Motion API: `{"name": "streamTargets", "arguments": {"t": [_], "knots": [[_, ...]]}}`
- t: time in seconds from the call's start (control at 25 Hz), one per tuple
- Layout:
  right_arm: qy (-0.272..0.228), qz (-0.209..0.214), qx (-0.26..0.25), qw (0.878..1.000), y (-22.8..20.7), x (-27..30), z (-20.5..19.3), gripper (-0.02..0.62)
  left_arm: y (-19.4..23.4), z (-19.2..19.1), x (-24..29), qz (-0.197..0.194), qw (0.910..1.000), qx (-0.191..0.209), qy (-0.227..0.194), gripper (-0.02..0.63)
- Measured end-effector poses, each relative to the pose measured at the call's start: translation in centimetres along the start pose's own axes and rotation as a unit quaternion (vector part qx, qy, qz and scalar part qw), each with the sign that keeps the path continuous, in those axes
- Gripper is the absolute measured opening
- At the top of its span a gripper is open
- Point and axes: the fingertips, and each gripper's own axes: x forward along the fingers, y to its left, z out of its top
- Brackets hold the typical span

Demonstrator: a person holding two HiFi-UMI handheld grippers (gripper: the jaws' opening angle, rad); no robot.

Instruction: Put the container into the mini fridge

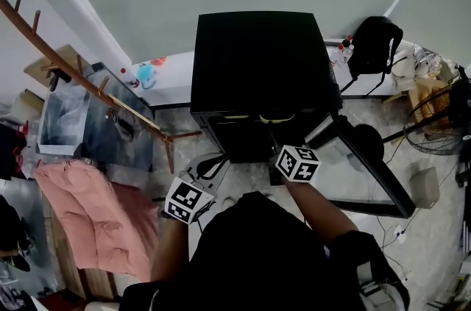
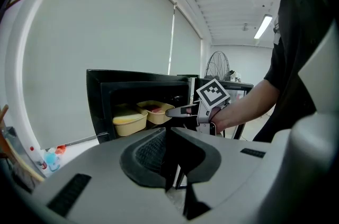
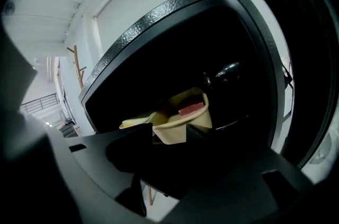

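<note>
The black mini fridge [image 1: 257, 67] stands open, its door [image 1: 364, 173] swung out to the right. On its shelf sit two yellow containers: a lidded one [image 2: 128, 121] and an open one with something red inside [image 2: 156, 110] [image 3: 185, 117]. My right gripper [image 1: 283, 151] [image 3: 170, 135] reaches into the fridge mouth, seen from the side with its fingers [image 2: 180, 110] by the open container. Its jaws stand apart, and the container lies just beyond the tips, not pinched. My left gripper [image 1: 206, 170] [image 2: 169, 133] hangs back in front of the fridge, shut and empty.
A wooden coat rack [image 1: 88, 81] slants across the left, with a pink garment [image 1: 88, 214] on the floor below it. A black backpack [image 1: 374, 45] and a fan [image 1: 441, 140] stand to the right. Small bottles [image 1: 143, 74] sit on a low white ledge left of the fridge.
</note>
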Motion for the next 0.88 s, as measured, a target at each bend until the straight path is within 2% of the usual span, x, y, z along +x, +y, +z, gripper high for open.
{"name": "streamTargets", "arguments": {"t": [0.4,0.6,0.88], "knots": [[0.014,-0.005,-0.012,1.0,-0.7,2.3,1.2,0.209,1.3,0.6,-0.5,0.036,0.9991,-0.012,-0.02,0.04],[0.002,0.006,-0.023,1.0,-0.2,0.7,1.5,0.209,2.4,2.0,-1.4,0.07,0.9955,-0.022,-0.06,0.04],[-0.015,0.018,-0.047,0.999,0.7,-1.6,2.4,0.209,3.4,2.9,-1.2,0.098,0.9905,-0.039,-0.088,0.04]]}}
